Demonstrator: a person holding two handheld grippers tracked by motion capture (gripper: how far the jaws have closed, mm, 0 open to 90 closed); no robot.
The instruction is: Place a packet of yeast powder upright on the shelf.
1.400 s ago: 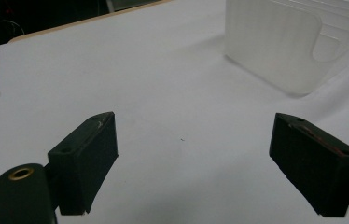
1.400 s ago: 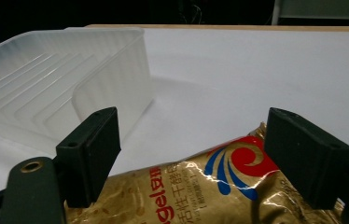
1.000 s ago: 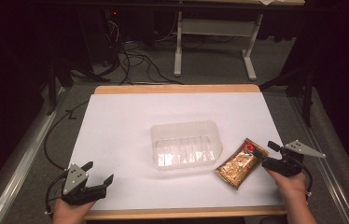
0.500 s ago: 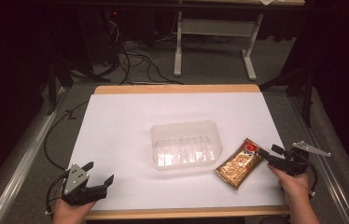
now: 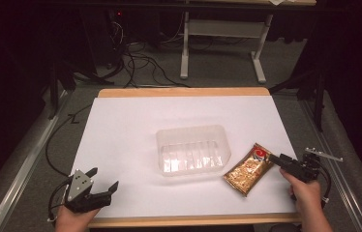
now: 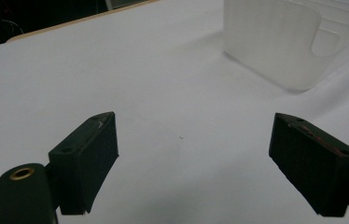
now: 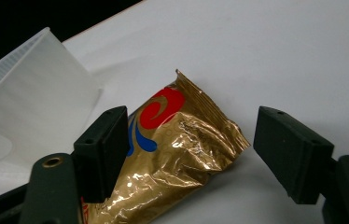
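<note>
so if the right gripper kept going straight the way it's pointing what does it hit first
Most likely the gold snack packet: the right gripper has its open jaws, which have just been closing a little, on either side of the packet's end. The clear plastic tray lies further along.

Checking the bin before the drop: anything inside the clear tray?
The clear tray looks empty: only its ribbed floor shows through. The gold snack packet lies outside, beside it.

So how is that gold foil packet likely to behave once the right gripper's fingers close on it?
The gold foil packet looks crinkled and puffy, so it would probably give and crumple rather than stay stiff. Its glossy film may slip between the fingers. Lying flat on the table, it seems unlikely to roll, and probably light.
</note>
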